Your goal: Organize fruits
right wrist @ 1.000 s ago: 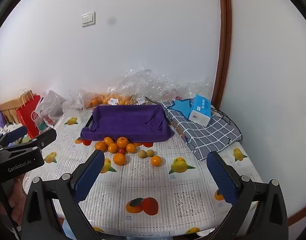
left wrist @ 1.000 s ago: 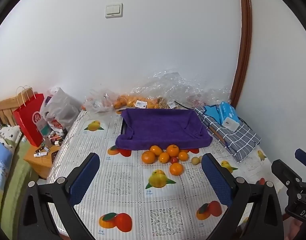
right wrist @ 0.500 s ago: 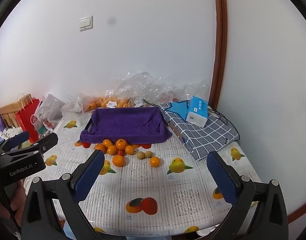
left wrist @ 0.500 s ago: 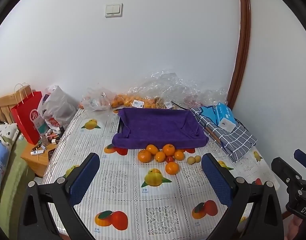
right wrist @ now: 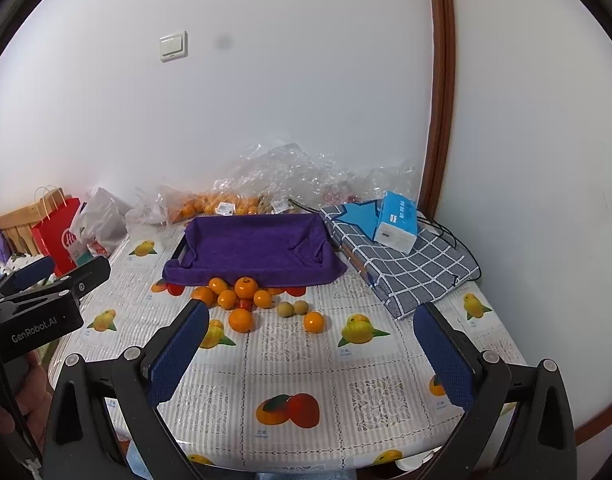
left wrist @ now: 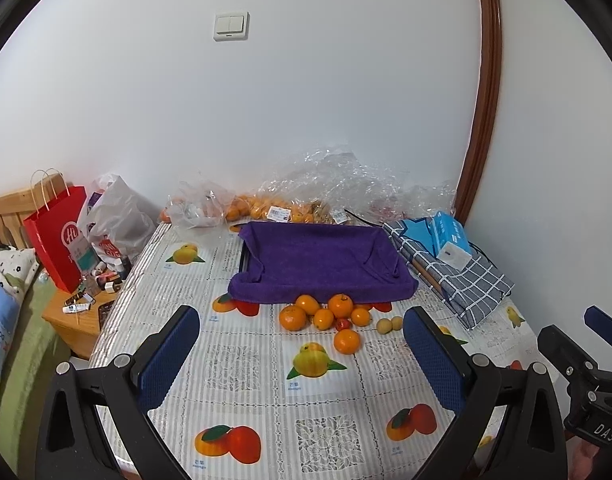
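White walls stand behind a table with a fruit-print cloth. From the left wrist, the left gripper hangs wide open and empty, well back from the oranges piled just before the purple-lined tray, likely waiting to pick. From the right wrist, the right gripper is open too, and one lone orange shows, hidden in the other view.

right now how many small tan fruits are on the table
2: tan fruits side by side between the orange cluster and a lone orange; others may hide under the purple cloth.
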